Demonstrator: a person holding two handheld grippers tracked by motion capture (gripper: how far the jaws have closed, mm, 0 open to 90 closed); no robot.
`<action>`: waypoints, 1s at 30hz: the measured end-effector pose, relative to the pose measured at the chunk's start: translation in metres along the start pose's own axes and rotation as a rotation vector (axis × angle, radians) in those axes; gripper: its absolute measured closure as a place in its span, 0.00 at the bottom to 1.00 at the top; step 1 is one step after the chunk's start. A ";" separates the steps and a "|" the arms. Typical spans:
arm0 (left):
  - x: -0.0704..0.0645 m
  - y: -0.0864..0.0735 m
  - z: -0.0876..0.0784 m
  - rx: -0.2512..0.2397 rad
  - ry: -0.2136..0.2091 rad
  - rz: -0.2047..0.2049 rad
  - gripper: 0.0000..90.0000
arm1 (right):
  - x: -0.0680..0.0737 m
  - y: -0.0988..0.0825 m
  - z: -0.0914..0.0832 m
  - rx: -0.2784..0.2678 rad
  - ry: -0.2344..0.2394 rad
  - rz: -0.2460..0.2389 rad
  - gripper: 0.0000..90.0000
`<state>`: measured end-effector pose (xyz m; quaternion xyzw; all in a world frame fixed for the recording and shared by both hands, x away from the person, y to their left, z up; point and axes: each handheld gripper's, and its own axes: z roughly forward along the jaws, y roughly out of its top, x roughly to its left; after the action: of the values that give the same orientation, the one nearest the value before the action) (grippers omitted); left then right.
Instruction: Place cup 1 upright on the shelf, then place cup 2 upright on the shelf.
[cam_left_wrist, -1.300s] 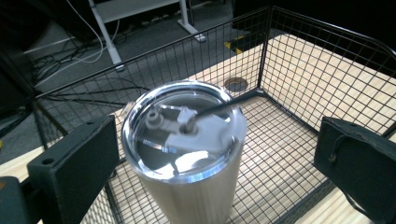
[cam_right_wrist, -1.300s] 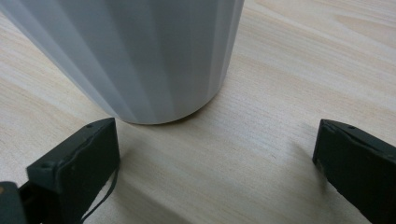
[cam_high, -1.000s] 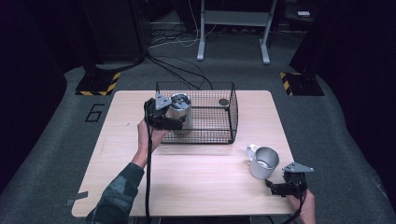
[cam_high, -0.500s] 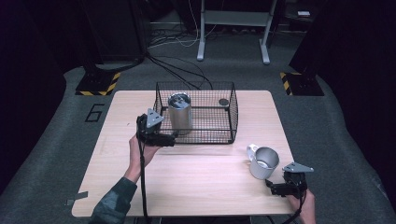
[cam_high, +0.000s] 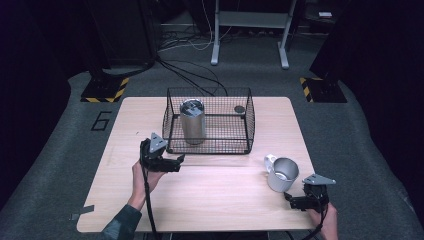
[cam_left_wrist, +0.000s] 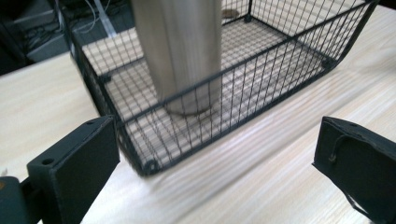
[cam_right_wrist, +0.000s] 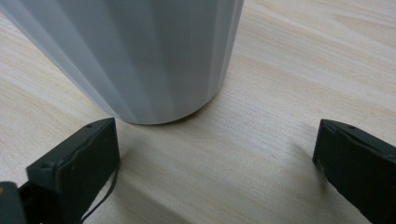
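Since a second ago, the left tongs (cam_high: 176, 161) have let go of the tall brushed-steel tumbler (cam_high: 192, 121) and drawn back out of the black wire-mesh basket (cam_high: 210, 148) to the pale wooden table (cam_high: 220, 195); the right tongs (cam_high: 292, 200) have kept their place.

From the high view, the tumbler stands upright in the left part of the basket, and a small dark round disc (cam_high: 240, 108) lies at the basket's far right corner. The left tongs rest just outside the basket's near left corner, empty. A grey metal mug with a white handle (cam_high: 282, 173) stands upright on the table near its right front, with the right tongs just beside it, on the near side.

Along the left gripper view, the tongs (cam_left_wrist: 215, 154) gape wide and hold nothing; the basket's (cam_left_wrist: 243, 60) near corner sits between them, apart from both, and the tumbler (cam_left_wrist: 180, 51) rises behind the mesh.

Along the right gripper view, the tongs (cam_right_wrist: 217, 158) are also spread wide and empty, with the mug's (cam_right_wrist: 140, 56) base just ahead on the bare table (cam_right_wrist: 289, 70), not touched.
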<state>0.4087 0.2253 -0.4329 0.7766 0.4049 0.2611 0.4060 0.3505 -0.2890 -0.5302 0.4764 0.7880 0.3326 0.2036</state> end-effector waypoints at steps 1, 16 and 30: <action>0.001 -0.008 0.001 0.017 0.000 -0.016 0.00 | 0.000 0.000 0.000 0.000 0.000 0.000 0.00; 0.007 -0.088 0.011 0.203 0.062 -0.084 0.00 | 0.000 0.000 0.000 0.000 0.002 -0.003 0.00; 0.006 -0.106 0.018 0.201 0.047 -0.122 0.00 | -0.005 0.004 -0.001 0.037 0.008 -0.009 0.00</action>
<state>0.3811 0.2589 -0.5316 0.7808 0.4850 0.2124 0.3316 0.3550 -0.2924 -0.5263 0.4750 0.7970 0.3190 0.1932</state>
